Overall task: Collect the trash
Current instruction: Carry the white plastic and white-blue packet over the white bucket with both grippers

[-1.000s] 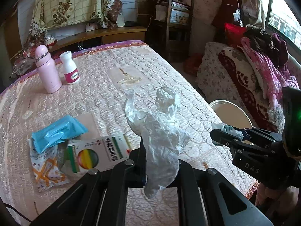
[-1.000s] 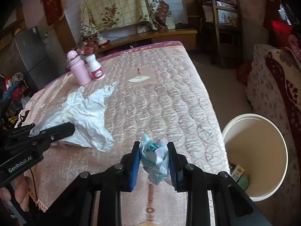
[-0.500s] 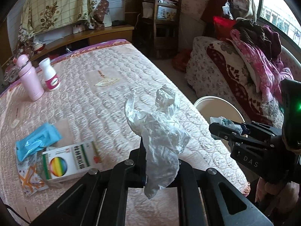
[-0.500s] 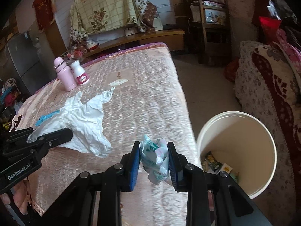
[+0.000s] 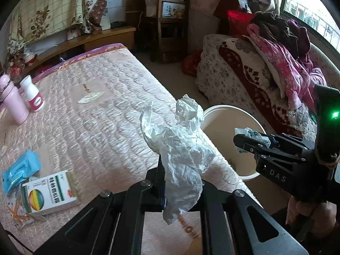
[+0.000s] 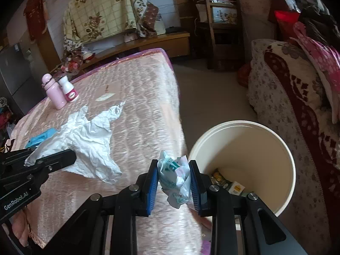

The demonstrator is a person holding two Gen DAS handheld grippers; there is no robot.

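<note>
My left gripper is shut on a crumpled white tissue and holds it above the bed near its right edge; the tissue also shows in the right wrist view. My right gripper is shut on a crumpled white and teal wrapper, just left of the rim of the cream trash bin. In the left wrist view the right gripper hangs over the bin. Some trash lies inside the bin.
A pink quilted bed holds a pink bottle, a white bottle, a blue packet, a medicine box and a small scrap. A sofa with clothes stands behind the bin.
Both grippers have swung right, away from the bed toward the bin. The bin now sits much closer to the right gripper. Both still hold their trash.
</note>
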